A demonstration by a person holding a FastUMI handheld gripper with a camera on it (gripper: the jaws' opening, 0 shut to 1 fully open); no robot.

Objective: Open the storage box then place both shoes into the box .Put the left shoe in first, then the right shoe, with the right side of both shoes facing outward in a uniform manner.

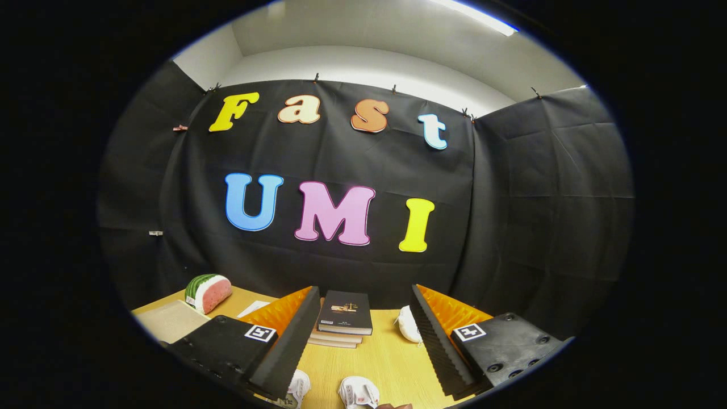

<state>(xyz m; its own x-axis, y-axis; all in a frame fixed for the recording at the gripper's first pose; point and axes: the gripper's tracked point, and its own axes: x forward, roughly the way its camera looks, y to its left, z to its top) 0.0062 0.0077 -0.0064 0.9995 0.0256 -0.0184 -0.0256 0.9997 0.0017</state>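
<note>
The gripper [363, 341] has two wedge-shaped fingers [287, 349] with ribbed inner faces. Behind each finger sits a flat, dark mounting block. Each block bears a small square black-and-white marker [260, 333] near its inner corner. The right block [505, 343] shows several round screw recesses.

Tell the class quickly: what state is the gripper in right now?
Gripper: open, holding nothing; its fingers are spread apart above the light wooden table, with the stack of dark-covered books beyond them.
</note>
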